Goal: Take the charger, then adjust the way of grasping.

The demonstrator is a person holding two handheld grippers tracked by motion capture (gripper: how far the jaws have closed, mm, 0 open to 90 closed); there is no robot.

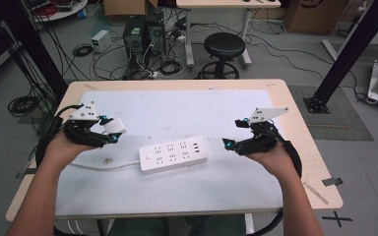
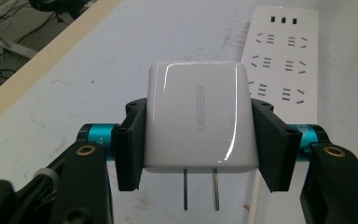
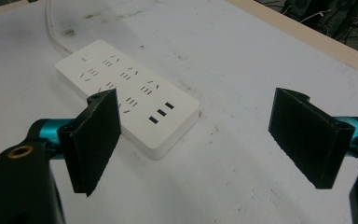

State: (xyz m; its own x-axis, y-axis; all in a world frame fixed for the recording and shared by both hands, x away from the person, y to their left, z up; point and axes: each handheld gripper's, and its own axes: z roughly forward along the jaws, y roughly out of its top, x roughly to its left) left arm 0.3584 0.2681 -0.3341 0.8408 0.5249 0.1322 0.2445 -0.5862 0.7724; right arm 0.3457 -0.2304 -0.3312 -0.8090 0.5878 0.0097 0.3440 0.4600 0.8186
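A person sits at a wooden table [image 1: 295, 118] covered by a white mat [image 1: 177, 110], holding a two-jaw gripper in each hand.

The left gripper [image 2: 198, 133] is clamped on a white UGREEN charger [image 2: 198, 123]. Its black jaws press flat against the charger's two opposite sides. The charger is a glossy, rounded white block with the grey brand name printed on its face, and two bare metal prongs [image 2: 200, 189] stick out from its lower edge, toward the camera. In the high view this gripper [image 1: 109, 132] is held above the left part of the mat, with the charger [image 1: 114, 126] at its tip, near the left end of the power strip but apart from it.

The right gripper [image 3: 205, 140] is spread wide, with nothing between its jaws. In the high view it [image 1: 231, 142] hovers just right of the power strip.

The white power strip [image 1: 173, 154] lies flat at the middle of the mat, slightly angled. It has two rows of sockets, three USB ports at its right end, and a white cord [image 1: 103, 166] trailing left.
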